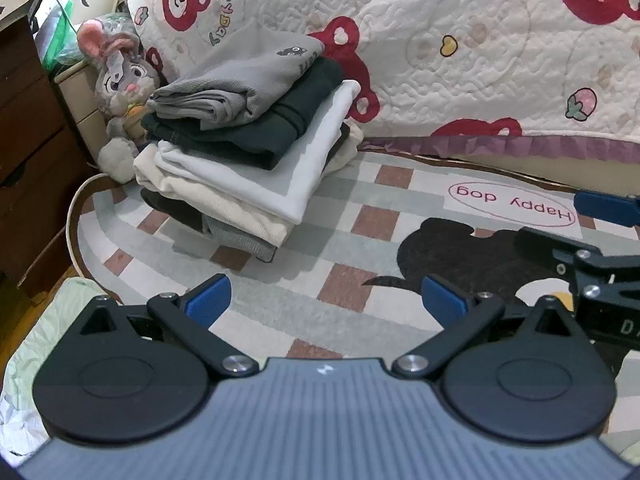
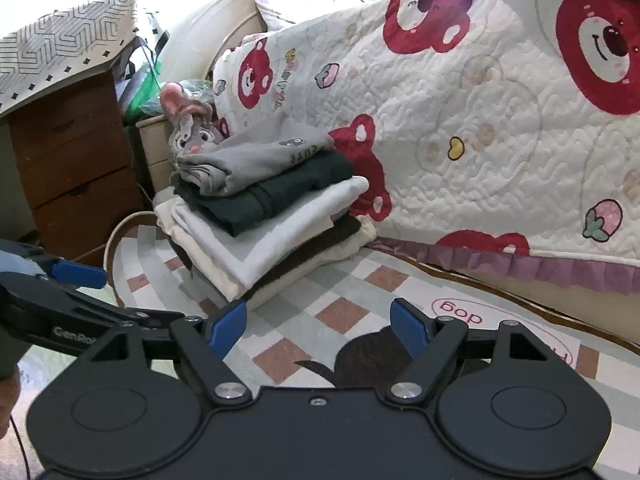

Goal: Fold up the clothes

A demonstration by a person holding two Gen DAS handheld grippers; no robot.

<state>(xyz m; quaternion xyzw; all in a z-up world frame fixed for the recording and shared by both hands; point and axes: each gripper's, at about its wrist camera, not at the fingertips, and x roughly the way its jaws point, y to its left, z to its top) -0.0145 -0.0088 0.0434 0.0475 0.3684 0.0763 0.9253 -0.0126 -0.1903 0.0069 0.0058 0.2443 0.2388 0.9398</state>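
Note:
A stack of folded clothes (image 1: 248, 136) sits on the checked rug, a grey top (image 1: 248, 80) uppermost, then a dark green piece (image 1: 256, 128), a white one (image 1: 256, 176) and cream and dark ones beneath. The right wrist view shows the same stack (image 2: 272, 200) at centre left. My left gripper (image 1: 326, 300) is open and empty, hovering over the rug in front of the stack. My right gripper (image 2: 320, 328) is open too, with nothing between its blue pads. Each gripper shows at the edge of the other's view.
A bed with a bear-print quilt (image 1: 480, 48) runs behind the rug (image 1: 340, 240). A plush rabbit (image 1: 116, 88) leans beside the stack, next to a wooden drawer chest (image 2: 72, 160). A pale green cloth (image 1: 48, 340) lies at the lower left.

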